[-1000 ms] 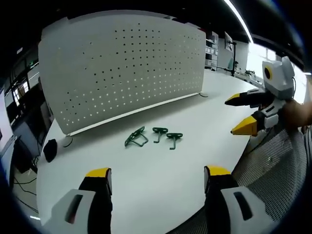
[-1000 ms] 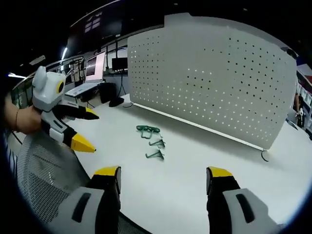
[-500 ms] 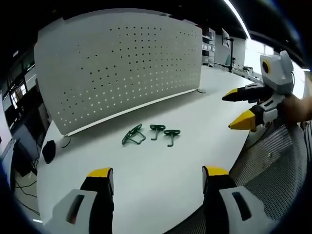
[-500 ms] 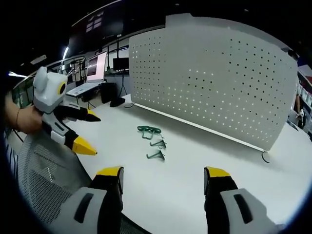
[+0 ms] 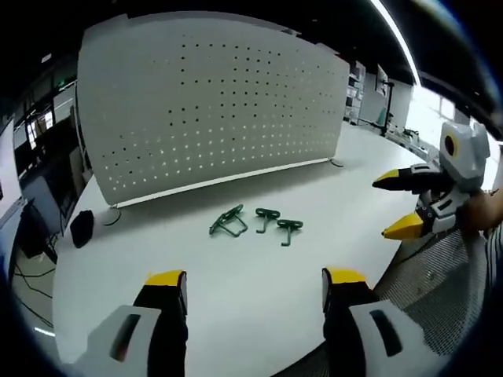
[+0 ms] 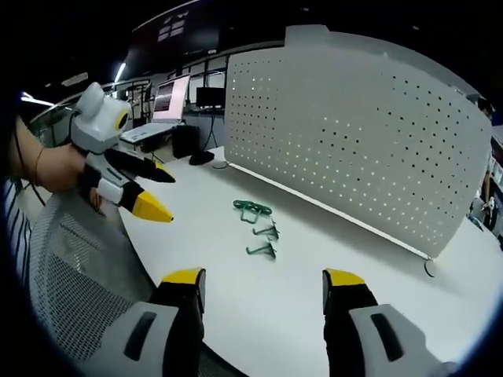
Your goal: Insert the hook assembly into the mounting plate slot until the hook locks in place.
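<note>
Three green wire hooks (image 5: 257, 223) lie in a short row on the smooth white counter (image 5: 236, 298) just in front of one upright white perforated board (image 5: 212, 102) — a looped one (image 5: 229, 223) at the left of the left gripper view, then two bent ones (image 5: 267, 217) (image 5: 288, 228). The left gripper (image 5: 250, 281) and the right gripper (image 6: 259, 276) both have their yellow-tipped fingers spread wide and hold nothing, well short of the hooks. Against half a second ago, the board and hooks sit slightly further right in the left gripper view — the camera has shifted, not the hooks.
</note>
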